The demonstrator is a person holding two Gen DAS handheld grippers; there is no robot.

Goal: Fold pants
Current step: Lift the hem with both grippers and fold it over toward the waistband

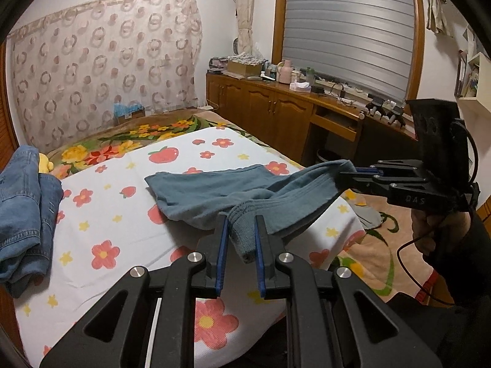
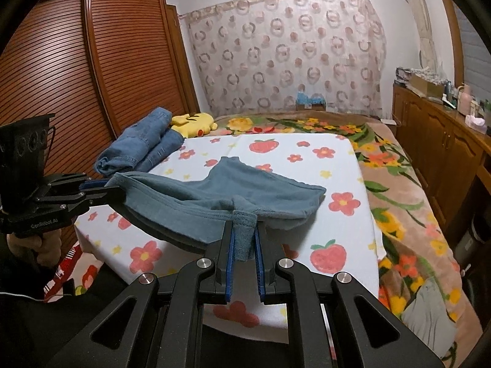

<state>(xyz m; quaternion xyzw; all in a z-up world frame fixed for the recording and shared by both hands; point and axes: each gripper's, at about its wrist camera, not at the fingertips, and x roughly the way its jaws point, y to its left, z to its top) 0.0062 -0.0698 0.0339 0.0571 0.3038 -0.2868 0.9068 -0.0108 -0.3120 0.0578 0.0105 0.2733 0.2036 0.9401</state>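
- Teal pants (image 1: 214,196) hang lifted at their near edge above the flower-print sheet (image 1: 122,214), far end resting on it.
- Left gripper (image 1: 241,239) pinches a ribbed cuff narrowly.
- Right gripper (image 2: 244,245) clamps the other cuff.

Soft, even indoor light fills both views, with no hard shadows. Fisheye distortion bends the wardrobe (image 2: 92,61) and window frame (image 1: 419,30), and dark vignettes ring the corners. The centres are sharp; the edges are slightly soft, colours muted.
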